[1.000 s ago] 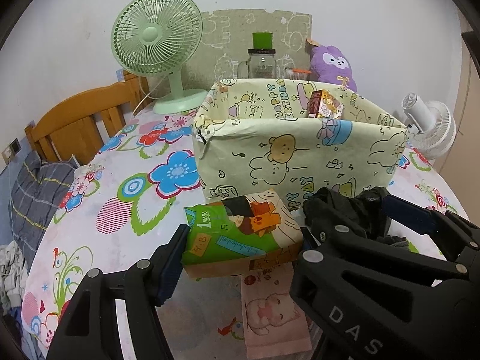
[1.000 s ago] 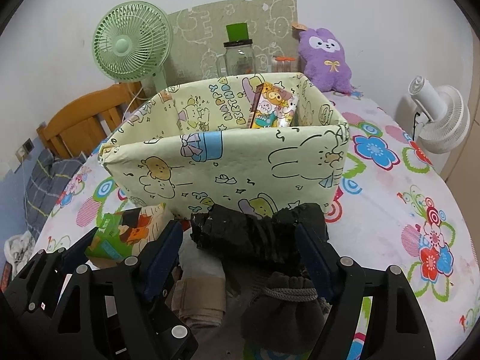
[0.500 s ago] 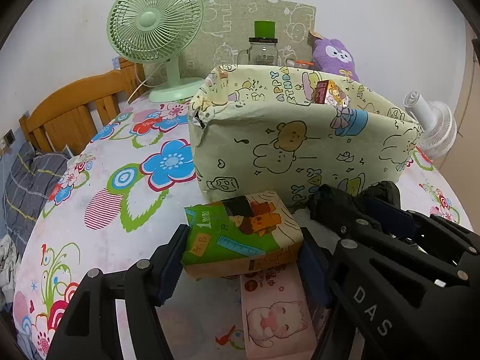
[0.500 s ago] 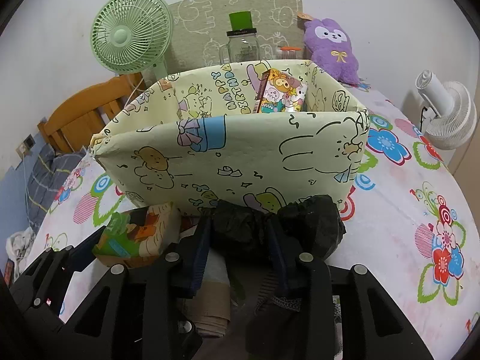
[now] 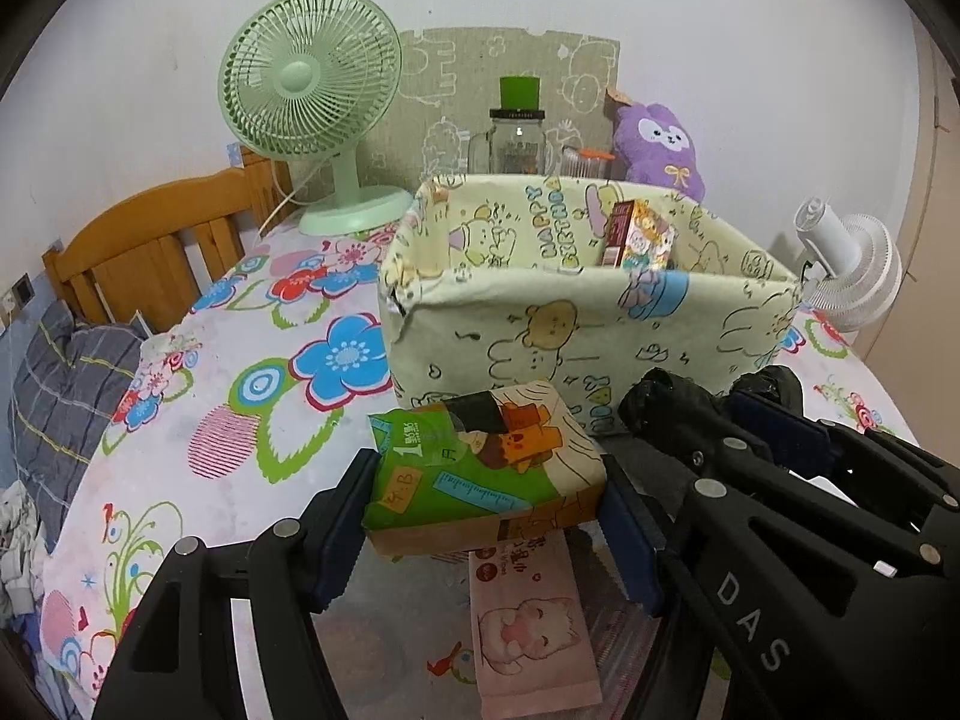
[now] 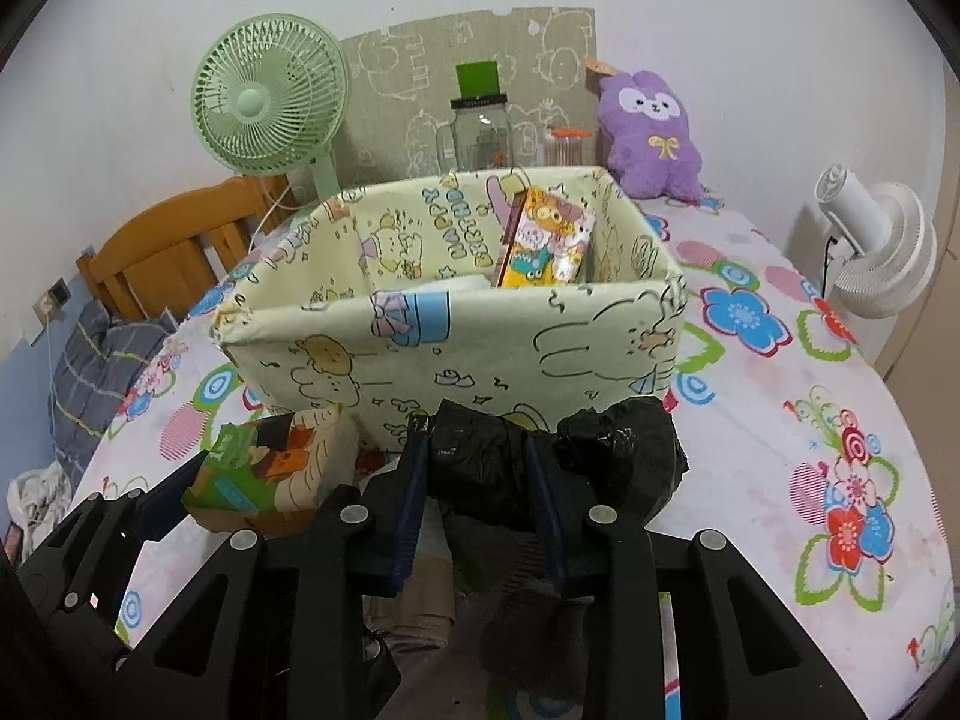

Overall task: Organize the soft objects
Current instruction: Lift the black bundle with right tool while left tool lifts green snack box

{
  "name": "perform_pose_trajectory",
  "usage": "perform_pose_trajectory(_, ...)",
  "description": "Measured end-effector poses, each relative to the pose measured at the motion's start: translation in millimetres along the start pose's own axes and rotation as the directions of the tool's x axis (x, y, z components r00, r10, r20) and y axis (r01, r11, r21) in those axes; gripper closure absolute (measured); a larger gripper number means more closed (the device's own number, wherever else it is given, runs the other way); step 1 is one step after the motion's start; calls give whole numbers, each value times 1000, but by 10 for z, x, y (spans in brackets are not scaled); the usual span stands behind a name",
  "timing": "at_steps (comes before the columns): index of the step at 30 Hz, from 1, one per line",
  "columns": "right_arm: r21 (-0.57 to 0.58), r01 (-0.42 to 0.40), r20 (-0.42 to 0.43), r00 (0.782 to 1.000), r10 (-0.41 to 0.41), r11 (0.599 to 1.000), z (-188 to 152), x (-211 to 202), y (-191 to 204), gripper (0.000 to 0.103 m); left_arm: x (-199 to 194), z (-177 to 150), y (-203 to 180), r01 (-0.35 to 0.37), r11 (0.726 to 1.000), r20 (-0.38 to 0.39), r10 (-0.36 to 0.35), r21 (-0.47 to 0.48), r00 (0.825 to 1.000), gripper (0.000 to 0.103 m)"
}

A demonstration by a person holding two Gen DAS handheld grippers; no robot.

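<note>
My left gripper point(image 5: 486, 516) is shut on a green and tan tissue pack point(image 5: 480, 468), held above the table just in front of the cream cartoon-print fabric bin point(image 5: 588, 324). My right gripper point(image 6: 480, 498) is shut on a crumpled black plastic bundle point(image 6: 540, 456), lifted before the bin's front wall point(image 6: 456, 348). The tissue pack also shows at the left of the right wrist view point(image 6: 270, 462). A colourful pack point(image 6: 549, 246) stands inside the bin. A pink tissue pack point(image 5: 528, 618) lies on the table under my left gripper.
A green desk fan point(image 5: 312, 96), a glass jar with a green lid point(image 5: 516, 132) and a purple plush point(image 5: 657, 144) stand behind the bin. A white fan point(image 6: 876, 246) is at the right edge. A wooden chair point(image 5: 156, 240) is at the left.
My right gripper has closed on the black bundle and raised it. Both grippers have lifted their items, and the bin's inside now shows more.
</note>
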State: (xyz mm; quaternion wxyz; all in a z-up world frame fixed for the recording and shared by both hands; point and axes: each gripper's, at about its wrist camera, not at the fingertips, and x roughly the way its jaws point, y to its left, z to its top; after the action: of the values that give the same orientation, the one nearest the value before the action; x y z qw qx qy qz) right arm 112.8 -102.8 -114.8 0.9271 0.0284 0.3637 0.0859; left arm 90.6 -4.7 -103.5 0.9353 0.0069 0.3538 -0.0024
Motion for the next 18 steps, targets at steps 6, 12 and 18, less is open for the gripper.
perform_pose_trajectory(6,-1,6,33,999,-6,1000,55,-159,4,67,-151,71,-20,4,1000,33,-4,1,999,31)
perform_pose_trajectory(12,-1,8,66,998,-8,1000,117,-330,-2,67,-312,140,-44,7,1000,66,-7,4,998,31)
perform_pose_trajectory(18,-4,10,104,995,-9,1000,183,-536,-18,67,-490,203,-86,9,1000,99,-9,4,995,31)
